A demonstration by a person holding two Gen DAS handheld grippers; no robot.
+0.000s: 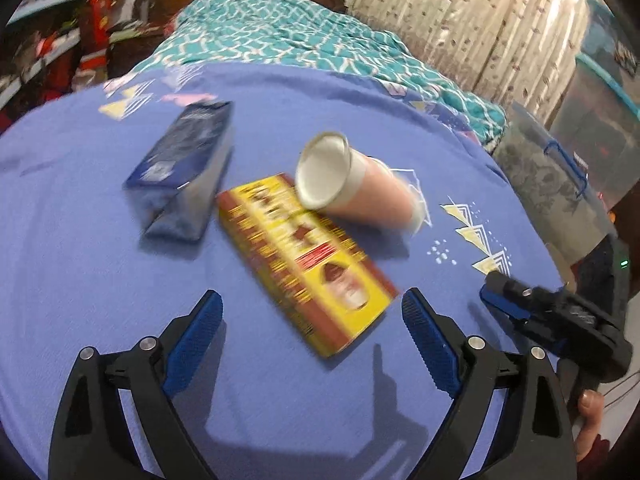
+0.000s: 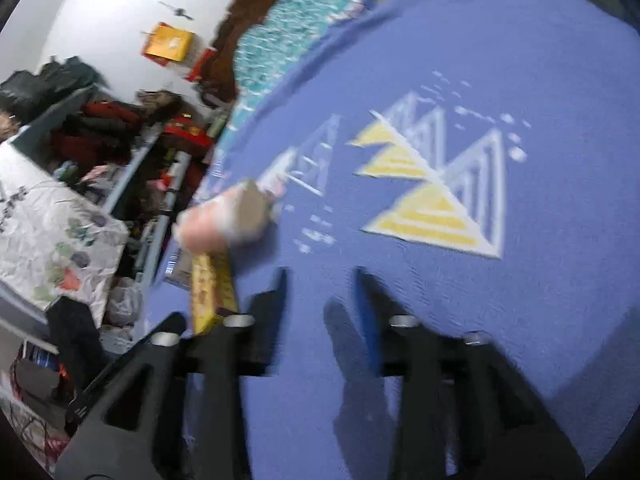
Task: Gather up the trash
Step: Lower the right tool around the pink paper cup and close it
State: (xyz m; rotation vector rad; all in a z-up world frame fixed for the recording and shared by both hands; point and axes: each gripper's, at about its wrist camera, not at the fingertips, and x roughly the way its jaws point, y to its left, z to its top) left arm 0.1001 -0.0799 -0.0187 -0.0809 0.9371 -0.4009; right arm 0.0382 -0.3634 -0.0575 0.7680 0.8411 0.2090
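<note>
Print too blurred to read on yellow box (image 1: 306,264), blue carton (image 1: 184,168), cup (image 1: 352,180); both claws apart, empty.

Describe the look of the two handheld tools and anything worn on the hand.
Left tool: black angular fingers, blue ribbed pads, silver pivot bolts. Right tool: the same black-and-blue build, with a small green light behind it in the left view. A dark red sleeve edge shows at the hand.

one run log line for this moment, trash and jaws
left gripper: jaws open, empty | right gripper: jaws open, empty | yellow box, blue box, paper cup: on bedsheet
</note>
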